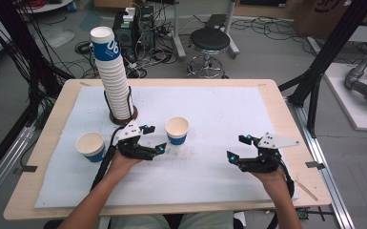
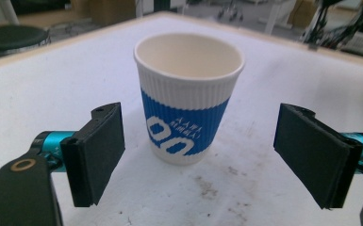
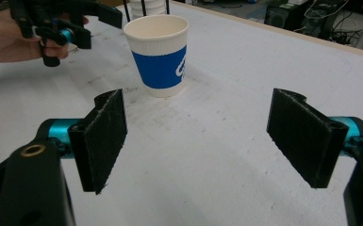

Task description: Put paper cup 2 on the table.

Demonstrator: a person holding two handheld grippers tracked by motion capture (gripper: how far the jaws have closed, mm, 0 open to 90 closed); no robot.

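— Cup (image 2: pixel 188 99) dead ahead of my left gripper (image 2: pixel 200 155), upright on the white mat (image 1: pixel 219 109), just beyond the pads, not touching.

— Jaws?

— Wide apart, holding nothing. My right gripper (image 3: pixel 195 141) is spread wide too, empty, well apart from the cup.

— And the stack of cups (image 1: pixel 112 76)?

— Behind my left hand (image 1: pixel 121 162).

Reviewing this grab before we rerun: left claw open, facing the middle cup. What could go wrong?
1. The cup is light, empty and sits ahead of the left claw, not between its pads; uneven closing could tip it.
2. Squeezing hard may crush its paper wall.
3. The tall cup stack stands close behind the left claw; a careless lift might knock it.
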